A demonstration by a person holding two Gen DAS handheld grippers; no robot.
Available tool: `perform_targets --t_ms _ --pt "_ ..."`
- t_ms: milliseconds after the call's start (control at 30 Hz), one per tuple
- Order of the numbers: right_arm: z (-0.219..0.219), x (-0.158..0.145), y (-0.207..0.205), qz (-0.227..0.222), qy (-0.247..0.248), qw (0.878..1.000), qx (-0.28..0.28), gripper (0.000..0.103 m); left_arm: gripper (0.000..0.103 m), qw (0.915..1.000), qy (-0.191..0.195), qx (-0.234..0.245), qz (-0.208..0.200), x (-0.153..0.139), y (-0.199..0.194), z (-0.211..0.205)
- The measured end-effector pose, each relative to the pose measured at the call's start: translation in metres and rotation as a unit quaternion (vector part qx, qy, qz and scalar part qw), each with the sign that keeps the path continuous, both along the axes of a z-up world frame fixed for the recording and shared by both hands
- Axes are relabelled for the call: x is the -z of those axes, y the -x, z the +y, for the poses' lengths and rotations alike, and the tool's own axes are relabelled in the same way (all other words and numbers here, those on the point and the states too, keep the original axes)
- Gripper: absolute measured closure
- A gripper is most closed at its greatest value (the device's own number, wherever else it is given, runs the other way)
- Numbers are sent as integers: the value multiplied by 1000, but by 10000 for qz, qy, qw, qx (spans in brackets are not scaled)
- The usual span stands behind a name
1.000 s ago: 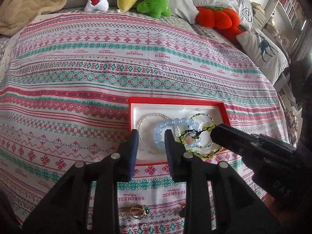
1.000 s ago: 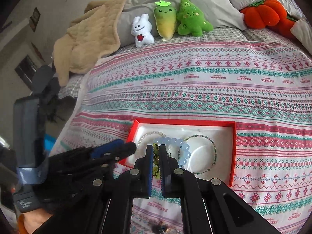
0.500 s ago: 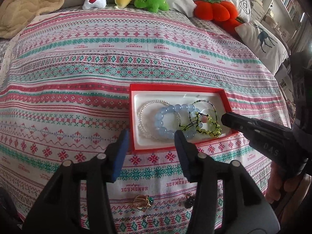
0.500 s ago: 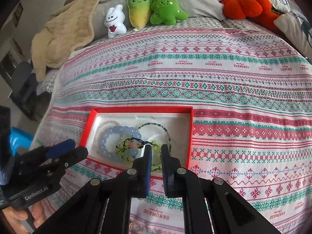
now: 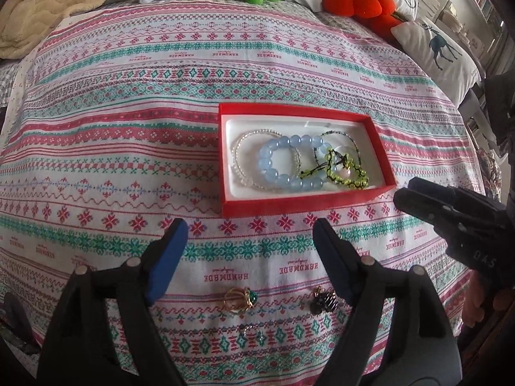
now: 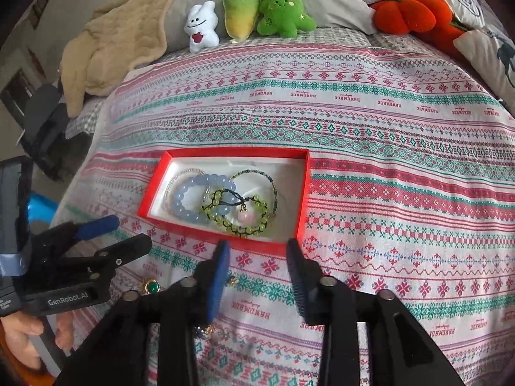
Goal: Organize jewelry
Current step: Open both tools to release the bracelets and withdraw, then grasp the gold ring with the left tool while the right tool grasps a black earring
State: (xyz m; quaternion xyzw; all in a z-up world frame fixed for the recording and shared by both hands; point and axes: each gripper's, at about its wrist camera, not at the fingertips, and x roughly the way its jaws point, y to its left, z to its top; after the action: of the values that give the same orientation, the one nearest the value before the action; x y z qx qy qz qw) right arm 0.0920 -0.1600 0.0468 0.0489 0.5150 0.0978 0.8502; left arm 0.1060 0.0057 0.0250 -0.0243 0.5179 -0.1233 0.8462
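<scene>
A red box (image 5: 305, 204) (image 6: 225, 239) with a white lining sits on the patterned bedspread. It holds a blue bead bracelet (image 5: 273, 167) (image 6: 183, 196), a clear bead bracelet (image 5: 239, 157), a green knotted bracelet (image 5: 347, 177) (image 6: 238, 222) and a dark thin bead bracelet (image 6: 270, 180). A gold ring with a green stone (image 5: 239, 300) (image 6: 151, 287) and a dark earring (image 5: 323, 302) lie on the bedspread in front of the box. My left gripper (image 5: 249, 234) (image 6: 112, 231) is open and empty above them. My right gripper (image 6: 257, 251) (image 5: 405, 193) is open and empty just before the box.
Plush toys (image 6: 244, 16), an orange pumpkin cushion (image 5: 357, 0), pillows (image 5: 437, 45) and a beige blanket (image 6: 109, 45) line the bed's far end. Small pieces of jewelry (image 5: 254, 331) lie on the bedspread close to me.
Both grippers have drawn back from the box. The right gripper has let go of the green bracelet, which now lies in the box, and opened. The left gripper has opened wider.
</scene>
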Motion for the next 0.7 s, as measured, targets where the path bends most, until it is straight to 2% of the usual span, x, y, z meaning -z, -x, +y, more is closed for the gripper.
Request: perform_targets --t_ms 67,700 --pt "0 -2 9 -79 73 9999 -11 35 23 10000 -33 39 58 2 4 1" --pt "-15 23 54 201 456 9987 74 30 23 9967 -597 512 220 34 45 20"
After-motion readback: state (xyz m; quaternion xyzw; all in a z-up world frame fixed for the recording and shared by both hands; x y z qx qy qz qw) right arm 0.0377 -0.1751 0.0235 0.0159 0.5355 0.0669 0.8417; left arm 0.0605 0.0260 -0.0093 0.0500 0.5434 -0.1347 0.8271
